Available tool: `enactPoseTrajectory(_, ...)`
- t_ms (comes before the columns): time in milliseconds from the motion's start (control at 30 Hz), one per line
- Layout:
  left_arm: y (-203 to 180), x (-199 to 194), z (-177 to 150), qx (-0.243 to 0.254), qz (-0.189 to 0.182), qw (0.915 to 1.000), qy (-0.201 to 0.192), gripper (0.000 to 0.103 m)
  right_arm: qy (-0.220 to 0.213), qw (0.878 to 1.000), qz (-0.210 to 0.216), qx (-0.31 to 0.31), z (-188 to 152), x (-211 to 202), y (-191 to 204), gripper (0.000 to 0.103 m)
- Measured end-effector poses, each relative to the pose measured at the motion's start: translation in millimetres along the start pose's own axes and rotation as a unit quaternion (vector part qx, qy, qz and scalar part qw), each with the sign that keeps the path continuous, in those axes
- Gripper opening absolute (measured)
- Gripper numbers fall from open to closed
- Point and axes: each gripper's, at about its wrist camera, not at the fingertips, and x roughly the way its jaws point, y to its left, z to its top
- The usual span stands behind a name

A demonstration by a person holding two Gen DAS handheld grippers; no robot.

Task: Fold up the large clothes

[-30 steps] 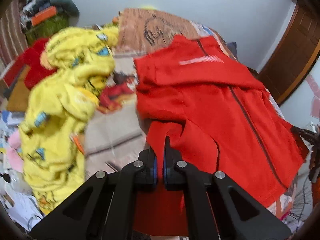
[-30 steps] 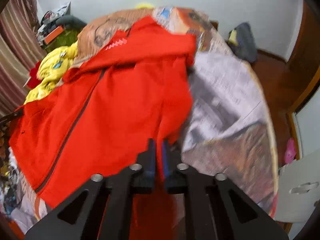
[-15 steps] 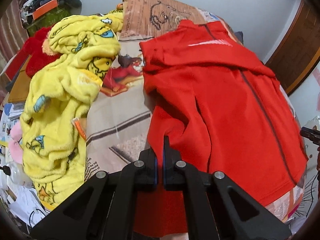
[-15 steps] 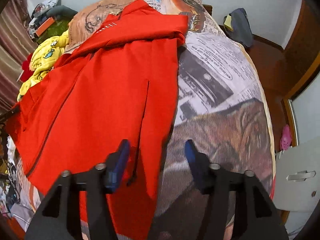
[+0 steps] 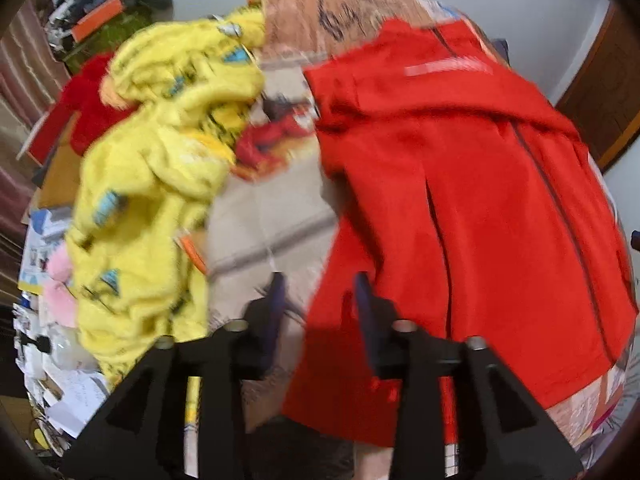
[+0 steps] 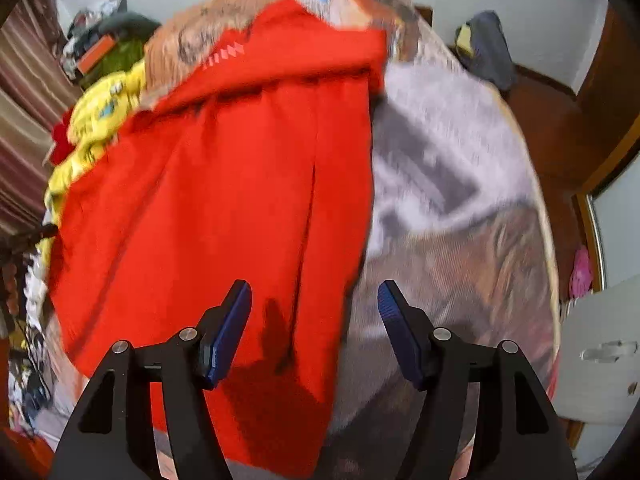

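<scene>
A red zip jacket [image 5: 460, 200] [image 6: 240, 184] lies spread on the bed, both sleeves folded in over its front. My left gripper [image 5: 318, 292] hovers over the jacket's near left edge; its jaws are opening and the red cloth lies between them without being pinched. My right gripper [image 6: 314, 300] stands over the jacket's near right edge, jaws opening wide, with the folded sleeve lying loose below them. Both views are motion-blurred.
A yellow fleece garment [image 5: 160, 184] is heaped on the left of the bed, beside red clothing [image 5: 80, 108]. The printed bedsheet [image 6: 448, 208] shows to the jacket's right. Cluttered floor lies left, a wooden door [image 5: 600, 92] and a white cabinet [image 6: 600, 352] right.
Both grippers were shut on the jacket's red cloth; the right let go first, then the left. The sleeves now lie flat on the jacket.
</scene>
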Motion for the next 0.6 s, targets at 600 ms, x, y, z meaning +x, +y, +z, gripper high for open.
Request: enactPoseTrajectory(600, -68, 55, 255, 0.074, -0.066, 0.9921, -0.077, 0.067, -0.104, 0.991, -0.014, -0.079, 208, 40, 49, 0.074)
